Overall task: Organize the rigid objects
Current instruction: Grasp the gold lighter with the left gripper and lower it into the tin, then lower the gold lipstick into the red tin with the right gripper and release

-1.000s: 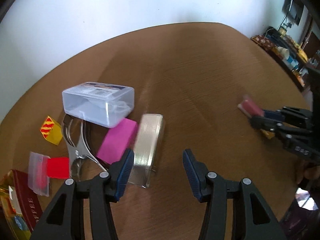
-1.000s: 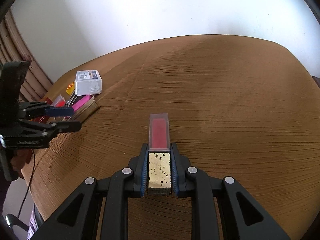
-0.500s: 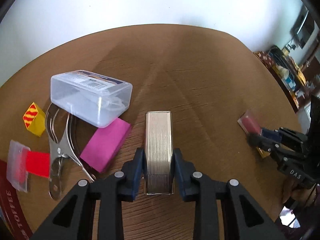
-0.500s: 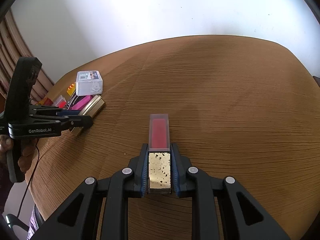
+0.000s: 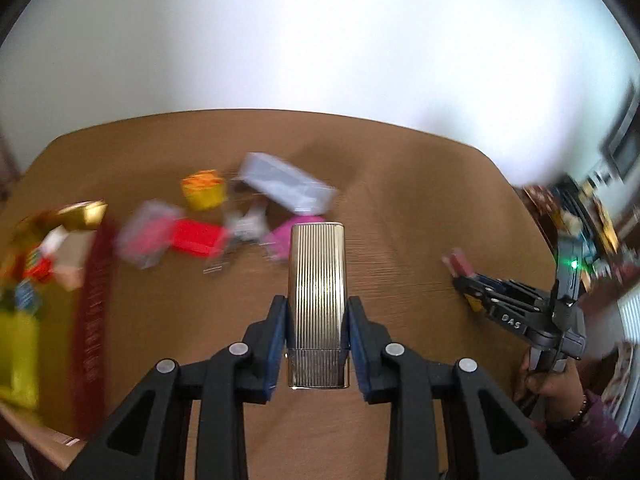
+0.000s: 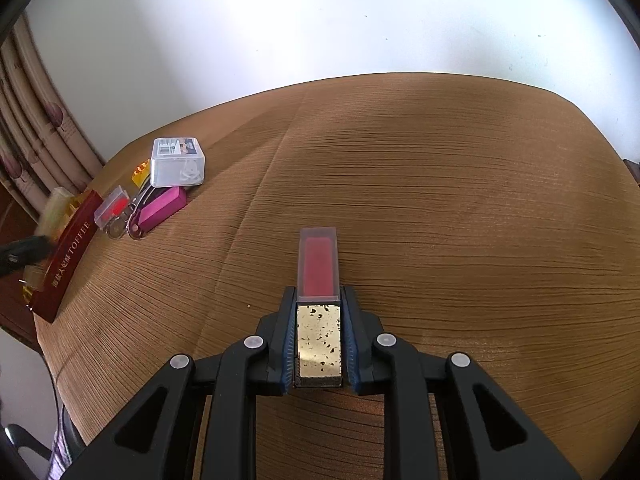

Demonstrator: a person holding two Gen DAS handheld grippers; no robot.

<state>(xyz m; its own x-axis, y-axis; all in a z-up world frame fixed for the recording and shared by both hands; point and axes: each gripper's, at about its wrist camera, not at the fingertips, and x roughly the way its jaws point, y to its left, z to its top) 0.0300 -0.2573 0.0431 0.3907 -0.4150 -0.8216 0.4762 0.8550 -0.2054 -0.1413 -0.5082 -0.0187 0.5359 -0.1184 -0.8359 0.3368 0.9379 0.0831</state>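
Note:
My left gripper (image 5: 317, 304) is shut on a ribbed silver metal case (image 5: 317, 264), which hangs above the brown table (image 5: 400, 200). At the left edge of the right wrist view this gripper (image 6: 24, 248) and its case are a blur. My right gripper (image 6: 319, 296) is shut on a gold-flecked stick (image 6: 319, 340) with a red, clear-capped end (image 6: 318, 264), low over the table. From the left wrist view the right gripper (image 5: 470, 292) shows at the right with the red end (image 5: 456, 260) poking out.
At the table's left side lie a clear plastic box (image 6: 178, 162), a pink block (image 6: 162, 208), a small clear case with red inside (image 6: 112, 208), a metal clip (image 6: 134, 216), a yellow cube (image 5: 202, 190) and a dark red toffee box (image 6: 68, 256). A hand (image 5: 548, 380) holds the right gripper.
My left gripper shut on the metal case, then lifted it up and away from the pile and rolled. The right gripper and its stick have stayed where they were.

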